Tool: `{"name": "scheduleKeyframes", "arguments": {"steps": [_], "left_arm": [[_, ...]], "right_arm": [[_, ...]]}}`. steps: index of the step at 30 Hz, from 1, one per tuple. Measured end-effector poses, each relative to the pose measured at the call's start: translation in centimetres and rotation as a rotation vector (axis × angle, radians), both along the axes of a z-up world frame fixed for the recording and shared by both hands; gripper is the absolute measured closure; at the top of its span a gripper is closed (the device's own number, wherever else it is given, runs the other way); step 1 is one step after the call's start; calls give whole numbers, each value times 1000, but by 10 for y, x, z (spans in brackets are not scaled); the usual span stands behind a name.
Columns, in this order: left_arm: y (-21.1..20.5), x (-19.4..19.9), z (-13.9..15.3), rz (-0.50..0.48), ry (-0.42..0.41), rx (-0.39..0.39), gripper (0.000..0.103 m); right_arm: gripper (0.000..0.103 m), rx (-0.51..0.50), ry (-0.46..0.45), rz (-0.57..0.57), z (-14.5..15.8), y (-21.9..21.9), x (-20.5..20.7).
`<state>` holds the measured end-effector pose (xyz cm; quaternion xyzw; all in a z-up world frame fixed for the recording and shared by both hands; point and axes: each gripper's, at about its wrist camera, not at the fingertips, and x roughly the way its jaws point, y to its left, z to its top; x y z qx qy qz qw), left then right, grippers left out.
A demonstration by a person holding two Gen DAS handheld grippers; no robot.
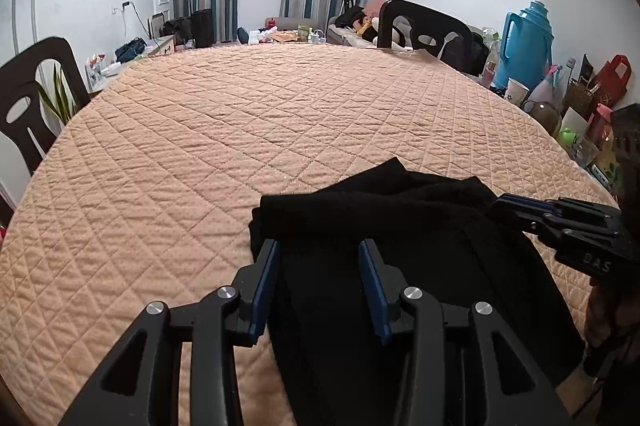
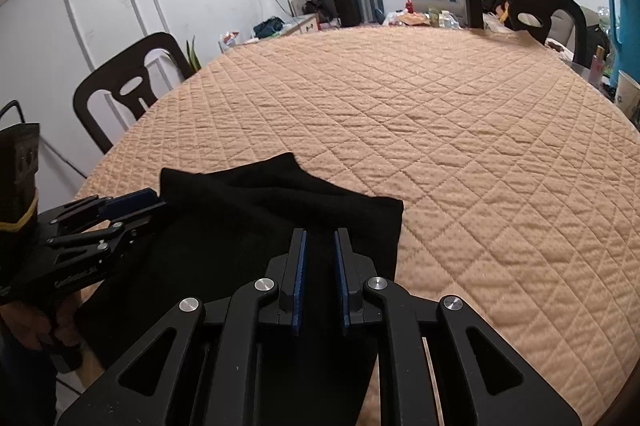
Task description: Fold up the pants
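Black pants [image 1: 400, 226] lay bunched at the near edge of the quilted table [image 1: 240, 129], partly hanging over it. Left gripper [image 1: 320, 250] sat spread wide over the left end of the fabric, pinching nothing. Right gripper [image 2: 320, 238] sat over the right end, fingers narrowed but with a gap showing, no cloth between. Long axis ran left-right across both grippers, directly ahead; each hand roughly equally near its own end.
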<state>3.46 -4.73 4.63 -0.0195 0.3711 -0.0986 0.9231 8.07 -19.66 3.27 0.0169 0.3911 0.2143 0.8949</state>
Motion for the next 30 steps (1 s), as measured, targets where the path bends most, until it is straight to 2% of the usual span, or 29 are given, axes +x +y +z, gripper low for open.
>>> {"name": "scheduleKeyframes", "arguments": {"steps": [7, 13, 16, 18, 30], "left_arm": [[-2, -29, 5, -13, -12, 10, 58], [-4, -54, 2, -29, -20, 7, 59], [-4, -60, -6, -29, -14, 24, 58], [-4, -62, -8, -23, -21, 13, 58], [0, -76, -11, 4, -33, -20, 58]], "right_arm": [[86, 23, -38, 35, 8, 2, -37], [86, 9, -46, 56, -2, 1, -70], [85, -36, -44, 75, -13, 5, -78], [84, -54, -81, 76, -16, 7, -83], [83, -82, -147, 21, -22, 10, -101]]}}
